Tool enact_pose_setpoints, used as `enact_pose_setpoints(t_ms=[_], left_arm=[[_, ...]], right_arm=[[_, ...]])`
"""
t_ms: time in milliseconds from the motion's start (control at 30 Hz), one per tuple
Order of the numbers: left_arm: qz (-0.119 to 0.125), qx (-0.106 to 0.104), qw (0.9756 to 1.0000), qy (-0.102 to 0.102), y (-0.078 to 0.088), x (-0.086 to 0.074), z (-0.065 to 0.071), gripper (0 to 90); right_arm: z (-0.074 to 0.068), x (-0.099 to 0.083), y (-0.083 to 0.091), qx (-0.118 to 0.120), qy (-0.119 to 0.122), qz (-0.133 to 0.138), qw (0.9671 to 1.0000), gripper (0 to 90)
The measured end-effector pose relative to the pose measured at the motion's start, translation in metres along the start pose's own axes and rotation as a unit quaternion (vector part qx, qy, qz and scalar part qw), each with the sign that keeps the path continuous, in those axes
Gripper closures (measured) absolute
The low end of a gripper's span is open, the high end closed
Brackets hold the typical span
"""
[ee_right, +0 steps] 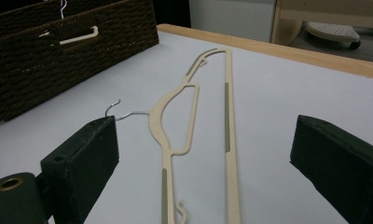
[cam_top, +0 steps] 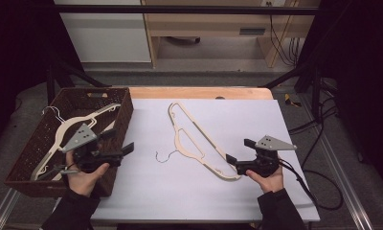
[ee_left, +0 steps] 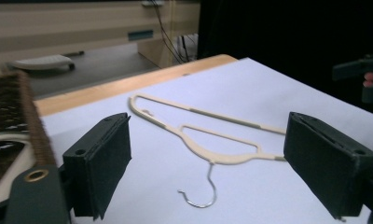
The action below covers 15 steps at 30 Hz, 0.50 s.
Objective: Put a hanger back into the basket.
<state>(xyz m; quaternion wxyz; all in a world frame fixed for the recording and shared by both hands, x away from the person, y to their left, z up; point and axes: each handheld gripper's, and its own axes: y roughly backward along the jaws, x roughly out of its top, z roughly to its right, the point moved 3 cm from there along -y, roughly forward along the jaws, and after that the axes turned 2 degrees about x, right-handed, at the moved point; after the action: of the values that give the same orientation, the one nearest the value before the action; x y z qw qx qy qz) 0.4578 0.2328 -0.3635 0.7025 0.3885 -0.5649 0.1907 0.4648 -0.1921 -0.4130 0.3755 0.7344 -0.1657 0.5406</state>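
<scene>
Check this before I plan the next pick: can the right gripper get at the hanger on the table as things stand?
Probably yes. The right gripper is open, the hanger lies flat on the table just ahead of it, and nothing lies between.

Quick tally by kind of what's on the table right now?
Cream plastic hangers with metal hooks: 2 (one on the white sheet, one in the basket)
Dark brown woven basket: 1
Total: 3

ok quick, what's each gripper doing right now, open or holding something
left gripper: open, nothing between the jaws, by the basket.
right gripper: open, nothing gripped, the hanger lies on the table between its jaws.
</scene>
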Motion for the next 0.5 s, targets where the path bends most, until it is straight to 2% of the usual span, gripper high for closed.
enact_pose_setpoints(t_ms=[267,500], left_arm=[[-0.032,-0.020,0.9992,-0.014,-0.036,-0.004,0.017,15.4],[-0.067,-0.026,0.9974,-0.011,-0.072,-0.012,0.018,17.0]], right_arm=[[-0.002,-0.003,-0.001,0.000,0.004,-0.006,1.0000,7.8],[-0.002,-0.004,-0.002,0.001,0.003,-0.008,1.0000,7.9]])
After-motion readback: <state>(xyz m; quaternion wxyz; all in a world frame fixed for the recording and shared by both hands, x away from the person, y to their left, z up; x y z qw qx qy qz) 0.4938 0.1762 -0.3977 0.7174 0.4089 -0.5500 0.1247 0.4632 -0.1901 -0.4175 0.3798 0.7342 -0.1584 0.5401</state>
